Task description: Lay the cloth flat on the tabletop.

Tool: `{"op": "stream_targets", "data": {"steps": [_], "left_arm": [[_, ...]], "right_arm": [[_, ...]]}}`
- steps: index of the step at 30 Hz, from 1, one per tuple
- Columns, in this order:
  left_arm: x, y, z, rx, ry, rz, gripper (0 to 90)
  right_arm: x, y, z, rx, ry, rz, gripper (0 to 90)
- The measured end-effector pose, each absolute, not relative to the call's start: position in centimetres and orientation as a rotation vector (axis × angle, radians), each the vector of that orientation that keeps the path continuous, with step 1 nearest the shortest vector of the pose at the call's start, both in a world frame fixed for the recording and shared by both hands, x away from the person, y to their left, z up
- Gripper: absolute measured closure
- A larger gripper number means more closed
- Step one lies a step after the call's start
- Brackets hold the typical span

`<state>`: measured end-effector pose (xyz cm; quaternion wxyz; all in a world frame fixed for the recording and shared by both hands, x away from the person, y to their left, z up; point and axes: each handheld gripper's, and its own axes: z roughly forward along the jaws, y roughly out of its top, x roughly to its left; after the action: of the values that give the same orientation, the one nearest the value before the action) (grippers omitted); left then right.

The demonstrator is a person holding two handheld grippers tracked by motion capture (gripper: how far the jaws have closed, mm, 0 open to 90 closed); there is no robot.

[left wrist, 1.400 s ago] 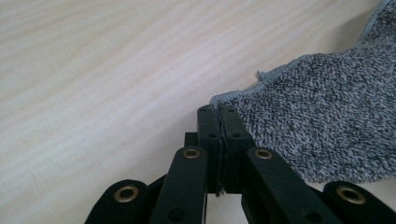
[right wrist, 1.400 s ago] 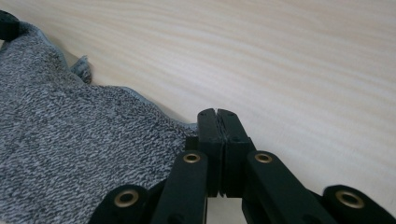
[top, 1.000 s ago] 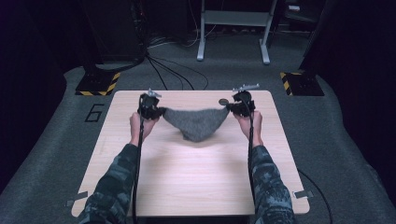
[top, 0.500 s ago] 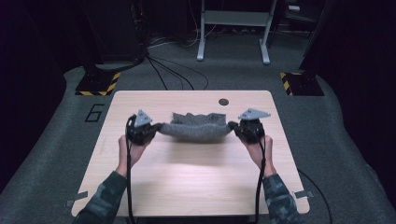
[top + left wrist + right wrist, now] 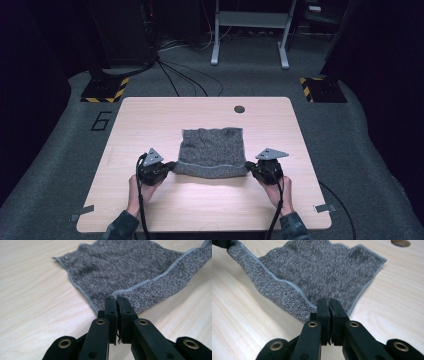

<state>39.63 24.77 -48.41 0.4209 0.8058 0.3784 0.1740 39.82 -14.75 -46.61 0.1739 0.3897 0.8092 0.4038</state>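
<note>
A grey speckled cloth with a lighter hem lies spread on the wooden table, its far part flat. My left gripper pinches the near left corner of the cloth, jaws closed on the hem at the gripper's tip. My right gripper is shut on the near right corner, and in the right gripper view the cloth runs away from that gripper's tip. The near edge hangs slightly raised between the two grippers.
A round cable hole sits near the table's far edge, also seen as a hole beyond the cloth. Tape strips mark the near corners. Cables and a metal stand are on the floor behind.
Both grippers have pulled the cloth toward the near edge and lowered it; the hanging cloth now lies spread flat on the table, still held at two corners.
</note>
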Motion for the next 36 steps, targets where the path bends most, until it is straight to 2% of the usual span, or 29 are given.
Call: {"op": "stream_targets", "data": {"steps": [3, 9, 13, 15, 18, 20, 26, 31, 36], "left_arm": [[38.9, 25.1, -48.9, 2.013, 0.952, 0.411, 85.6], [37.6, 25.7, -49.3, 2.029, 0.957, 0.361, 73.5], [36.7, 26.6, -48.9, 2.033, 0.977, 0.352, 58.3], [36.4, 27.2, -48.6, 2.005, 1.007, 0.387, 46.6], [36.7, 27.9, -47.9, 1.975, 1.041, 0.421, 36.1], [37.4, 27.9, -47.5, 1.975, 1.047, 0.448, 32.1], [40.4, 25.1, -47.7, 2.117, 1.022, 0.429, 23.2], [40.1, 23.0, -49.4, 2.214, 0.986, 0.429, 19.8], [39.0, 22.6, -50.5, 2.264, 0.976, 0.451, 19.4]], "right_arm": [[39.2, -14.9, -46.9, 1.116, 2.300, 1.146, 87.1], [38.0, -15.6, -47.4, 1.140, 2.318, 1.142, 83.1], [37.0, -16.5, -47.1, 1.149, 2.306, 1.144, 78.2], [36.7, -17.0, -46.8, 1.152, 2.299, 1.138, 75.0], [36.8, -17.7, -46.2, 1.160, 2.287, 1.141, 65.6], [37.4, -17.8, -45.8, 1.176, 2.269, 1.146, 55.6], [40.4, -15.7, -46.4, 1.186, 2.340, 1.082, 27.0], [41.0, -13.5, -48.7, 1.150, 2.393, 0.977, 16.1], [40.5, -13.0, -50.4, 1.144, 2.424, 0.907, 14.4]]}}
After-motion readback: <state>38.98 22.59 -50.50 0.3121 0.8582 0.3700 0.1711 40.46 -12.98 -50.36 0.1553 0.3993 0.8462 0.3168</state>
